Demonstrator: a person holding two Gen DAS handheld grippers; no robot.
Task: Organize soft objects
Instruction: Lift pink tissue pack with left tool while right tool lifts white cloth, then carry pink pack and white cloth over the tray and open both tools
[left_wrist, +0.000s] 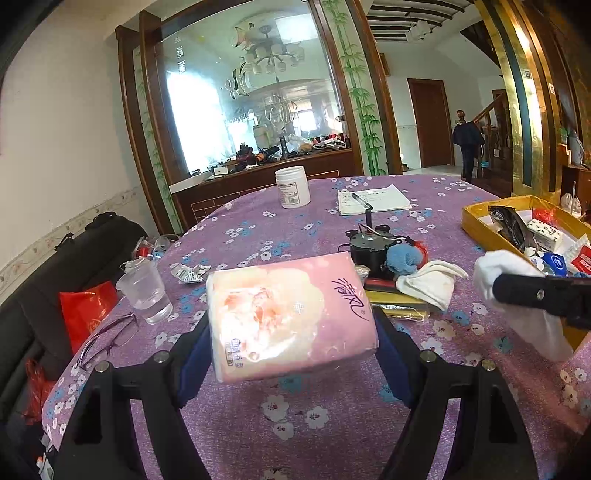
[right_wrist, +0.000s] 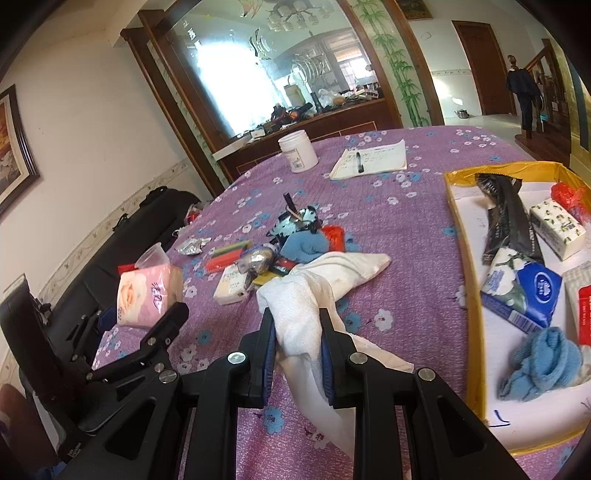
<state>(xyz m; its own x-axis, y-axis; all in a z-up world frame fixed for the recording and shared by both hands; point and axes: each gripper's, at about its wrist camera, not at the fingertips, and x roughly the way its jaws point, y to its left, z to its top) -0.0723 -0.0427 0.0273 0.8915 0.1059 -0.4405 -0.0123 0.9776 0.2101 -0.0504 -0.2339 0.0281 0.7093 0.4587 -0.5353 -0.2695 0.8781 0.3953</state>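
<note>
Fingers (left_wrist: 195, 354) of our left gripper (left_wrist: 291, 354) are clamping a pink tissue pack (left_wrist: 291, 314), which we are holding just above the purple floral table (left_wrist: 369, 229). Our right gripper (right_wrist: 297, 350) is pinching a white cloth (right_wrist: 299, 321) tight between its blue-padded fingers (right_wrist: 327, 354); the cloth's loose end is hanging down in front of the camera. A second white cloth (right_wrist: 354, 267) is lying on the table just beyond, beside a blue sock (right_wrist: 304, 245) and a small motor (left_wrist: 369, 249). At right, we are facing a yellow tray (right_wrist: 458, 236) holding tissue packs and another blue sock (right_wrist: 543, 363). A white jar (left_wrist: 293, 186), a notepad (left_wrist: 376, 199), a glass (left_wrist: 146, 291) and spectacles (left_wrist: 107, 343) are sitting farther off.
</note>
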